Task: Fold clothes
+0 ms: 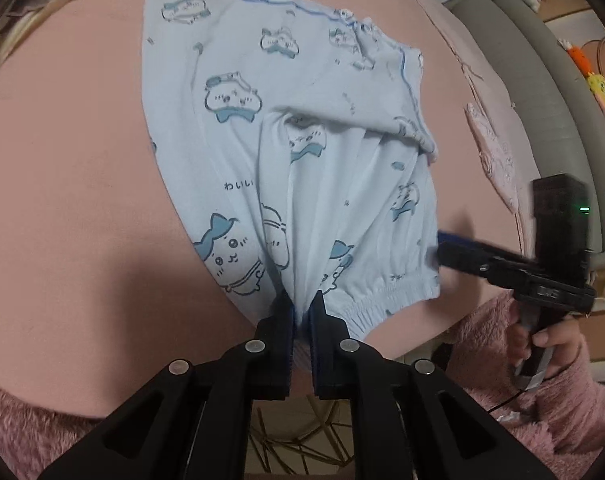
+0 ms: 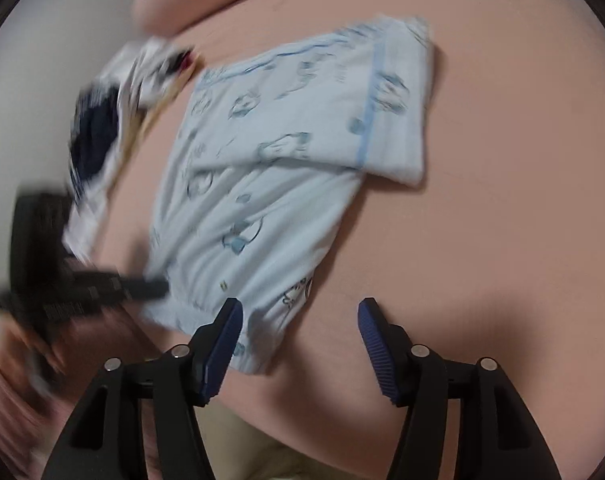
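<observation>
A light blue garment (image 1: 302,160) printed with cartoon animals lies partly folded on the pink surface (image 1: 70,160). My left gripper (image 1: 301,308) is shut on the garment's elastic hem at the near edge. My right gripper (image 2: 300,312) is open and empty at the hem's near right corner; its left finger overlaps the cloth (image 2: 262,184). In the left wrist view the right gripper (image 1: 442,246) sits at the garment's right edge. In the blurred right wrist view the left gripper (image 2: 158,286) sits at the hem's left.
A grey padded edge (image 1: 542,92) runs along the right of the pink surface. A pink lacy cloth (image 1: 494,156) lies near it. Dark and white clothes (image 2: 102,132) lie left of the garment. Colourful toys (image 1: 598,88) hang at far right.
</observation>
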`<state>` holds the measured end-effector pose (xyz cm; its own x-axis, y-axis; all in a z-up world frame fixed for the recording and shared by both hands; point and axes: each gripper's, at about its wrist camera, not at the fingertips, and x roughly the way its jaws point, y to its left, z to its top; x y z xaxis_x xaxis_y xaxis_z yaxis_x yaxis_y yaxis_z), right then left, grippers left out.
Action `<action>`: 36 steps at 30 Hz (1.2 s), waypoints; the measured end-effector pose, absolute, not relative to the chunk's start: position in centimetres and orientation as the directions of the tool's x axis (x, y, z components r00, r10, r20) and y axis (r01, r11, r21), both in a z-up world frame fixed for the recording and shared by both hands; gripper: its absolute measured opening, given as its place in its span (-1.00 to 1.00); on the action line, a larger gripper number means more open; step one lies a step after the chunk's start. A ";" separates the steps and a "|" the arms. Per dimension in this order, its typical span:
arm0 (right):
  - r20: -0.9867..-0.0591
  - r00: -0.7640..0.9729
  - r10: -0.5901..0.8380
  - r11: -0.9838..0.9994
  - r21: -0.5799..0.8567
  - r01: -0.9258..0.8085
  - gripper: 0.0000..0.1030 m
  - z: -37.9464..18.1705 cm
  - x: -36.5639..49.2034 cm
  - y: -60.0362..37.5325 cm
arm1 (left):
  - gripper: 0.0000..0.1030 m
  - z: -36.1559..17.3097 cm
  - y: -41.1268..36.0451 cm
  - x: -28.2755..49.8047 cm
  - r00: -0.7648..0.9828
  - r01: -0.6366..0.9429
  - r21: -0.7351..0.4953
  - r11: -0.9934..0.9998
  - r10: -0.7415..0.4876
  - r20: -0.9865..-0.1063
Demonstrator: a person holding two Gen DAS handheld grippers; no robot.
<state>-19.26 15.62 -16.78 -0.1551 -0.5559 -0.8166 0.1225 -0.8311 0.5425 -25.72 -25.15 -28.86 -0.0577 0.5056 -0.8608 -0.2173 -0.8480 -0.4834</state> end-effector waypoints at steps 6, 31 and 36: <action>-0.800 -0.254 -0.543 -0.840 0.516 0.171 0.26 -15.0 -18.6 14.2 | -0.88 -25.4 -24.1 -24.4 -0.185 -0.302 -0.374 -0.877 0.439 -0.879; -0.832 -0.351 -0.430 -0.897 0.437 0.063 0.33 -12.4 -21.5 18.2 | -0.88 -22.3 -24.2 -27.3 -0.222 -0.520 -0.240 -0.820 0.401 -0.889; -0.852 -0.333 -0.403 -0.909 0.416 0.034 0.33 -14.4 -25.4 18.3 | -0.59 -23.2 -19.9 -30.0 -0.311 -0.647 -0.051 -0.761 0.324 -0.894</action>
<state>-25.44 18.30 -14.38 -0.3333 -0.4030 -0.8523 0.0344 -0.9086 0.4162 -29.98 -19.93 -23.18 -0.3106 0.3235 -0.8938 -0.6469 -0.7609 -0.0506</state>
